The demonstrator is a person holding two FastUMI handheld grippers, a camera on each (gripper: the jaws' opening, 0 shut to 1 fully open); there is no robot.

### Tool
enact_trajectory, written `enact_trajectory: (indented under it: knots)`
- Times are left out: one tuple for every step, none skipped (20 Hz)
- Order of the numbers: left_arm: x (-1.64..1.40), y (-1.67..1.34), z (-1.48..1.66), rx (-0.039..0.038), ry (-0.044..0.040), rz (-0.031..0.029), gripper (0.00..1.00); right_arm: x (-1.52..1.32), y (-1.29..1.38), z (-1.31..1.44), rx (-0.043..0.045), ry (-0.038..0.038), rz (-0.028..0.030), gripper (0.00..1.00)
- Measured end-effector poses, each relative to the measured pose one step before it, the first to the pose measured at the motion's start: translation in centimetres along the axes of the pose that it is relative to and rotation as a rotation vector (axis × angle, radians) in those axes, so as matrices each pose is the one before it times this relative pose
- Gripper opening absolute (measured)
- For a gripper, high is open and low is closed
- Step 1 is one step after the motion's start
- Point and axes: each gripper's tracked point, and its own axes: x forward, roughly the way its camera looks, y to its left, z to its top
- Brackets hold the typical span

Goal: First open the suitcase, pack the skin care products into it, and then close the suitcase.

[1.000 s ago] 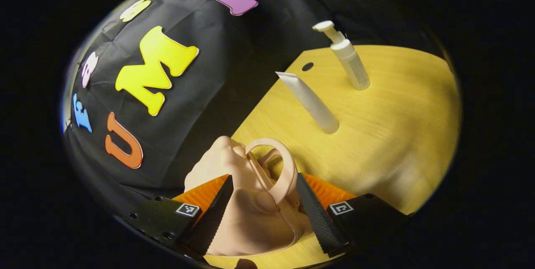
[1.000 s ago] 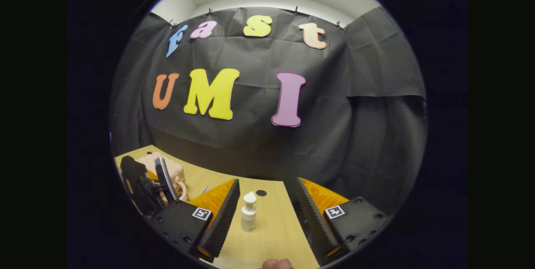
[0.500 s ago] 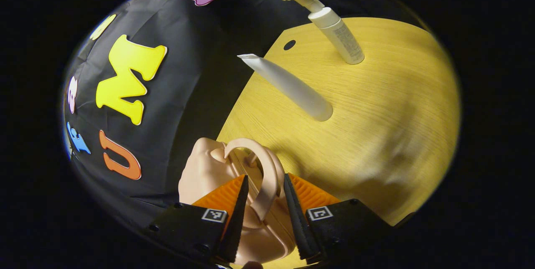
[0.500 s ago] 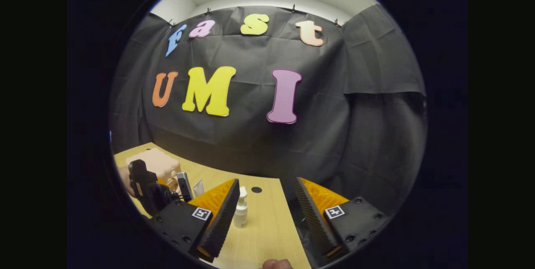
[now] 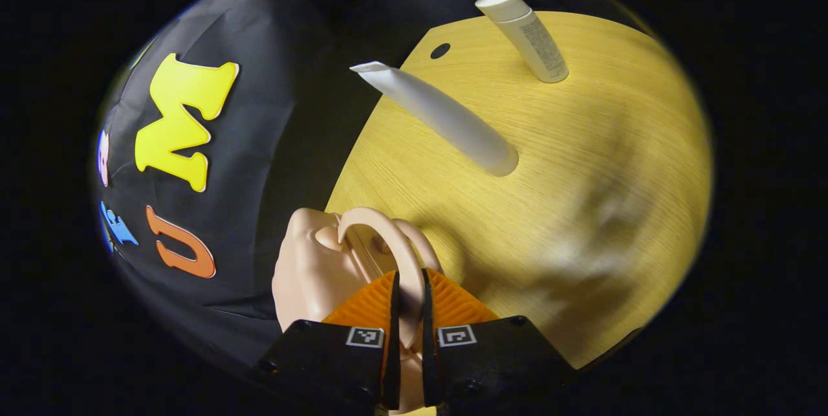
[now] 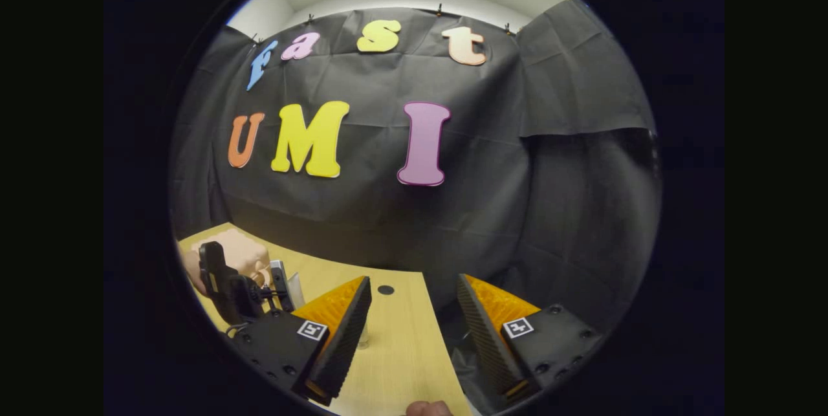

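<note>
A small pale pink suitcase (image 5: 310,267) stands on the wooden table (image 5: 582,164), its curved handle (image 5: 381,235) arching up. My left gripper (image 5: 409,312) is shut on that handle, both fingers pressing its sides. Beyond it a white tube (image 5: 440,118) stands on its cap, and a white pump bottle (image 5: 524,28) stands farther back. In the right gripper view my right gripper (image 6: 414,325) hangs open over the table's far edge with nothing between its fingers. To its left are the suitcase (image 6: 236,251) and the left gripper (image 6: 223,283). The pump bottle is mostly hidden behind the right gripper's left finger.
A small round hole (image 5: 440,50) lies in the table near its back corner. The black cloth wall stands close behind the table. Bare wood stretches to the right of the tube and bottle.
My left gripper's fingers have closed from wide apart onto the suitcase handle. The right gripper view has drifted right, so the pump bottle has slid behind its left finger.
</note>
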Motion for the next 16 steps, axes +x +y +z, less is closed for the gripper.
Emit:
enact_trajectory:
  knots:
    - [-0.150,0.219,0.022,-0.01890,-0.00545,0.00080,0.12,-0.045,0.056,-0.013,0.00535,0.00045,-0.00442,0.80]
    - [-0.248,0.350,0.080,-0.01812,-0.00172,0.00615,0.11,-0.158,0.197,0.046,0.00783,-0.00238,-0.00080,0.80]
    - [-0.238,0.235,0.003,-0.01832,-0.00580,0.00844,0.08,-0.083,0.297,0.042,0.00357,-0.00061,0.00054,0.80]
    - [-0.396,0.526,0.145,-0.01974,-0.01319,0.01045,0.06,-0.011,0.447,-0.088,0.00013,0.00015,0.00367,0.80]
    - [-0.572,0.760,-0.066,-0.02272,-0.01251,0.00400,0.04,-0.013,0.471,0.166,-0.00178,-0.00126,0.00375,0.80]
    - [-0.513,0.630,0.231,-0.02905,-0.01216,-0.00201,0.03,-0.072,0.354,0.239,-0.00137,-0.00536,0.00236,0.80]
    - [-0.233,0.539,0.095,-0.02627,-0.01203,-0.00470,0.03,-0.064,0.401,0.341,0.00080,-0.00816,0.00452,0.80]
    - [-0.402,0.522,0.290,-0.02054,-0.01424,-0.00280,0.03,-0.022,0.448,0.267,-0.00201,-0.00756,0.00272,0.79]
    - [-0.474,1.007,0.458,-0.01700,-0.01761,0.01060,0.03,0.024,0.420,0.385,-0.00312,-0.00947,0.00273,0.80]
    - [-0.425,1.143,0.341,-0.01792,-0.01605,0.01314,0.03,0.030,0.440,0.336,-0.00260,-0.00794,0.00201,0.79]
    - [-0.670,1.075,0.244,-0.02140,-0.01447,0.01392,0.03,0.033,0.543,0.351,-0.00058,-0.00614,0.00444,0.80]
    - [-0.607,1.326,0.542,-0.03558,-0.02285,0.01161,0.03,0.114,0.622,0.269,-0.00080,-0.00477,0.00513,0.80]
    - [-0.623,1.328,0.229,-0.03712,-0.01867,0.00233,0.02,0.115,0.682,0.337,-0.00387,-0.00504,0.00589,0.80]
    - [-0.676,1.538,0.330,-0.04582,-0.01745,0.00640,0.03,0.065,0.752,0.222,-0.00431,-0.00432,0.00609,0.80]
    - [-0.606,1.904,0.343,-0.04592,-0.02716,0.00773,0.03,0.061,0.762,0.454,-0.00235,-0.00413,0.00661,0.80]
    - [-0.485,2.158,0.297,-0.03745,-0.01972,0.01731,0.03,0.051,0.788,0.295,0.00127,-0.00516,0.00822,0.80]
